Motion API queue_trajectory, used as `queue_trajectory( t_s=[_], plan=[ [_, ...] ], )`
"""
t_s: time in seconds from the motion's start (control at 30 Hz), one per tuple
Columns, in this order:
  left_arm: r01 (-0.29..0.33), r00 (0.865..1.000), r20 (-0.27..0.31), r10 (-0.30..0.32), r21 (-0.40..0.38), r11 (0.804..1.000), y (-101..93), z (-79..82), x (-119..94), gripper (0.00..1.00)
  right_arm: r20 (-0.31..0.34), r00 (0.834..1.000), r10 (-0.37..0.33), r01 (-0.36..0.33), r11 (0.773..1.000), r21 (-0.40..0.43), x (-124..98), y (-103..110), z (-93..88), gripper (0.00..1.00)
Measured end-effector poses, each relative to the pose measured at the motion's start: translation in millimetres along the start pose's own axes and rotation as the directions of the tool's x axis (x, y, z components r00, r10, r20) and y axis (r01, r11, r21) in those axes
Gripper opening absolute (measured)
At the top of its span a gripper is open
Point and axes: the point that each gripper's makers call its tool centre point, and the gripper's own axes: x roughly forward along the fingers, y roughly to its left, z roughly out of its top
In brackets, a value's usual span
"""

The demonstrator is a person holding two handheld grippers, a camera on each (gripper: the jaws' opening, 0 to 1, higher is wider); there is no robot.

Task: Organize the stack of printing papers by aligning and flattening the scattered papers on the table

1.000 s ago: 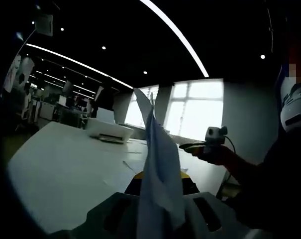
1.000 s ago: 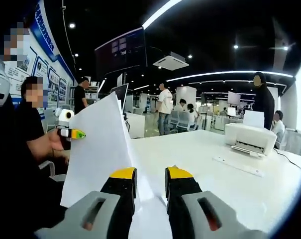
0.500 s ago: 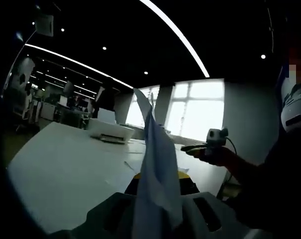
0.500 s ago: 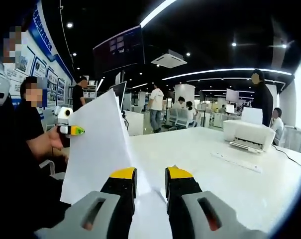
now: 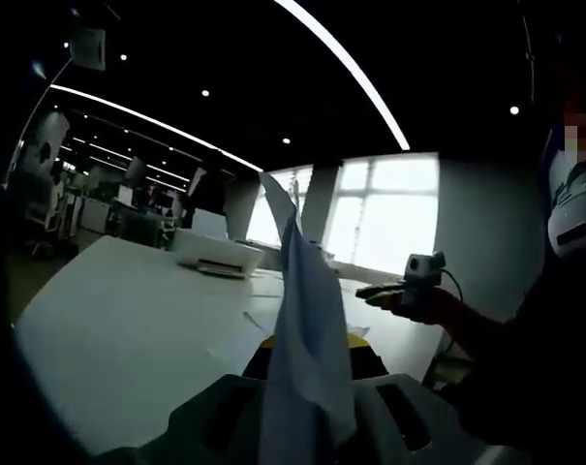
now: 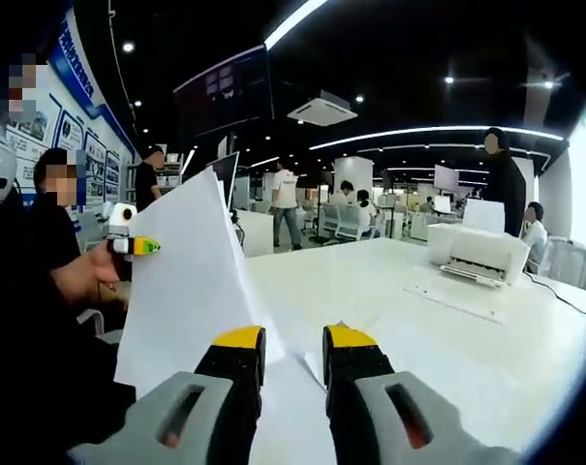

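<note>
White printing papers [image 5: 307,320] stood on edge between the left gripper [image 5: 310,351]'s jaws in the left gripper view, clamped there, rising from the yellow fingertips [image 5: 361,342] to a bent point above them and hiding most of the gap. Beyond the fingertips and to their left the white table [image 5: 128,320] ran away toward a white printer [image 5: 215,256], with a loose sheet [image 5: 263,320] lying flat on the top between printer and fingertips. To the right of the jaws, well apart, a person's hand [image 5: 423,302] held the other gripper level in front of bright windows [image 5: 385,211].

In the right gripper view the right gripper [image 6: 283,341] had its yellow-tipped jaws standing a narrow gap apart with nothing held; the table surface [image 6: 399,320] showed through the gap. Just left of the left fingertip [image 6: 240,339] the same papers [image 6: 186,281] rose upright as a broad white face, their lower corner near the jaws, pinched at the far upper edge by the left gripper, which showed a yellow and green tip. Right of the fingers, far across the table, sat the printer [image 6: 475,254], with people standing [image 6: 506,190] and seated behind it
</note>
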Motion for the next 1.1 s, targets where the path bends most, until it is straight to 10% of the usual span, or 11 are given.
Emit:
queue_trajectory(
  t_s=[0.33,1.1],
  plan=[
    [-0.005,1.0,-0.004,0.005,-0.004,1.0,1.2,-0.8,0,0.06,-0.014,1.0,-0.027,0.027,1.0,0.012,-10,-23,-11.0,0.21],
    [-0.009,1.0,-0.013,0.009,-0.009,1.0,4.6,-4.5,-1,0.06,-0.039,0.997,-0.063,0.064,0.997,0.034,-21,20,-22.4,0.23]
  ],
)
